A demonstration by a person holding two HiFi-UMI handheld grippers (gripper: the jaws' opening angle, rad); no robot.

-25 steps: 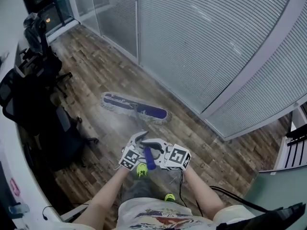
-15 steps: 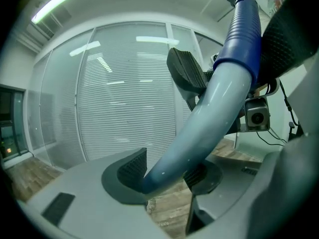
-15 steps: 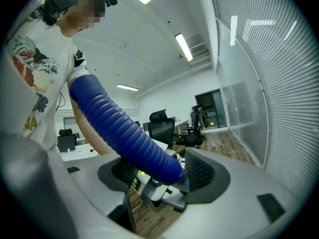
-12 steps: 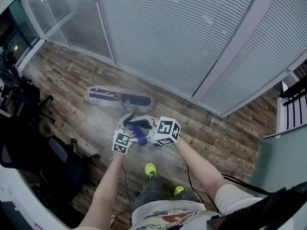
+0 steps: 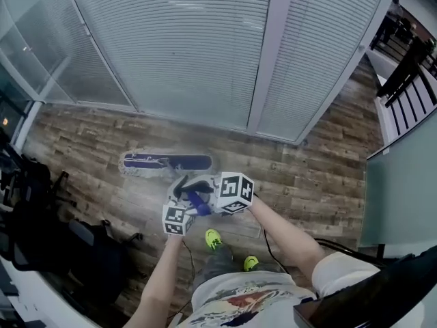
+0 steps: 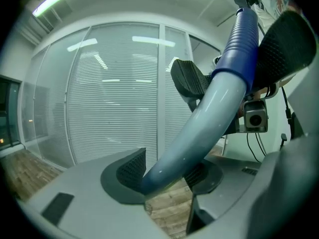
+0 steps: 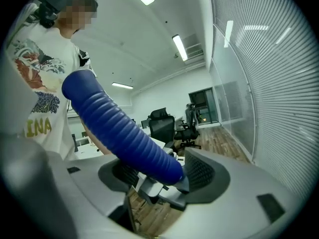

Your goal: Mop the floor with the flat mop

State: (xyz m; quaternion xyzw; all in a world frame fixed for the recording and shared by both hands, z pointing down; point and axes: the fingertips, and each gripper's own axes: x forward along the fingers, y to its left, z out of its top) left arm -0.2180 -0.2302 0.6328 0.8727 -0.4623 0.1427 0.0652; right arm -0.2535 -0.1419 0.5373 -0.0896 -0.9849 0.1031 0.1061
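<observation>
The flat mop head (image 5: 166,162), blue with a grey fringe, lies on the wood floor close to the glass wall. Its handle rises toward me and ends in a blue ribbed grip (image 5: 199,201). My left gripper (image 5: 183,187) holds the pale lower pole (image 6: 209,113); the pole lies between its pads (image 6: 130,166), touching them, and the jaws are opening slightly. My right gripper (image 5: 199,195) is shut on the ribbed grip (image 7: 119,128), just above the left one. The right gripper's pads (image 6: 189,78) also show in the left gripper view.
A glass partition with closed blinds (image 5: 184,46) runs across the far side. Black office chairs (image 5: 41,203) crowd the left. A dark railing (image 5: 403,67) stands at the upper right. A cable (image 5: 273,251) trails by the person's green shoes (image 5: 214,238).
The head view has swung round so the glass wall fills the top. The mop head now lies level along the wall instead of slanted. Both grippers stay together on the handle.
</observation>
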